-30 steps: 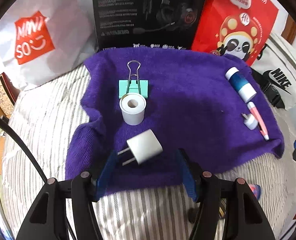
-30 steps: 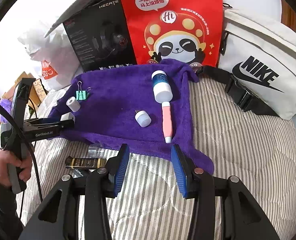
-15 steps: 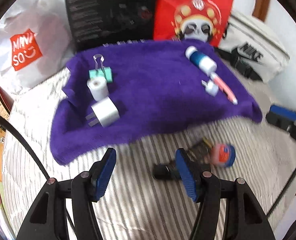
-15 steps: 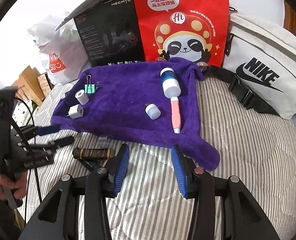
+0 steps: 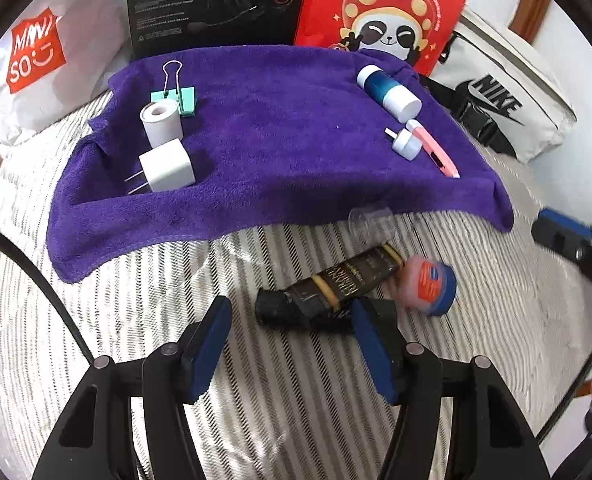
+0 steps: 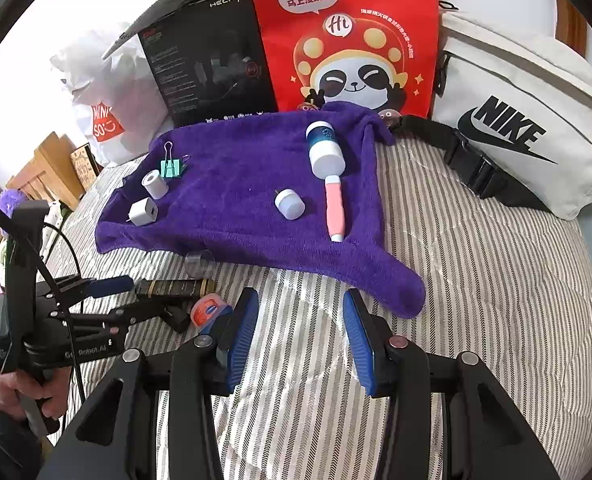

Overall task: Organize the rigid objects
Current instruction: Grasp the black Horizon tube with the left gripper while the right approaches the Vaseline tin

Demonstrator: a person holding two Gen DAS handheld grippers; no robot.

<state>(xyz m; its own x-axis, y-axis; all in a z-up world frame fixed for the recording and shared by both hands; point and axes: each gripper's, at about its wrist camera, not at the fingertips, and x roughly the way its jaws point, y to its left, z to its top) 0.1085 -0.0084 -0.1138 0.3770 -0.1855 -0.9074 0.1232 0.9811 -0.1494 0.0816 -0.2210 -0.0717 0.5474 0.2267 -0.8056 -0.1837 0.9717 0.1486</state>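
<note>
A purple towel (image 5: 279, 148) (image 6: 231, 200) lies on the striped bed. On it are a green binder clip (image 5: 177, 98), a white roll (image 5: 160, 122), a white plug charger (image 5: 167, 170), a blue-and-white bottle (image 5: 388, 92), a small white plug (image 5: 404, 145) and a pink pen (image 5: 436, 152). In front of the towel lie a dark tube (image 5: 332, 284) (image 6: 171, 289), a small red-and-blue tin (image 5: 430, 282) (image 6: 207, 307) and a clear cap (image 5: 370, 222). My left gripper (image 5: 291, 332) (image 6: 129, 300) is open and empty, its fingers near the tube's dark end. My right gripper (image 6: 302, 324) is open and empty over bare bedding.
Behind the towel stand a white Miniso bag (image 5: 35, 56), a black headset box (image 5: 211, 0), a red panda bag (image 6: 348, 36) and a white Nike pouch (image 6: 516, 128) with a black strap. Wooden furniture (image 6: 43, 168) is at the far left.
My left gripper has pulled back from the white plug charger on the towel and swung right, down to the dark tube on the bedding. The right gripper has barely moved.
</note>
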